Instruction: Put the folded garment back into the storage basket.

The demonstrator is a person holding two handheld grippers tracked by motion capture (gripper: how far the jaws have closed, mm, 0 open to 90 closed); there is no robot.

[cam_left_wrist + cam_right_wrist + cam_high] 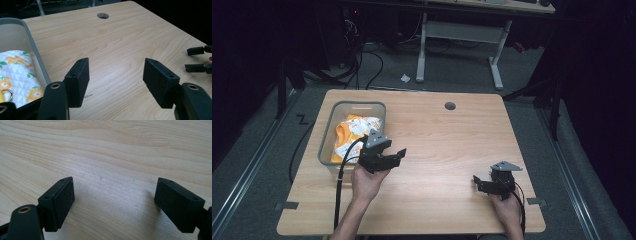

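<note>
Lower right of the high view: right hand (507,210) holds the right gripper (478,181) low over the table (447,145), jaws spread, nothing between them. Right gripper view: both pads wide apart over bare wood grain. Lower centre-left of the high view: left hand (368,182) holds the left gripper (393,152) just beside the bin (326,145), jaws apart and empty, black cable (339,190) trailing down toward the bottom edge. Left gripper view: pads wide apart over bare wood, bin wall at the left edge, the other gripper's jaws at the right edge. Left-centre of the high view: grey bin on the table, holding a white quilted cloth (357,131) with orange and green print. Upper centre: round hole (450,106) in the tabletop. Top of frame: white desk legs (459,47), cables on the dark floor.
</note>
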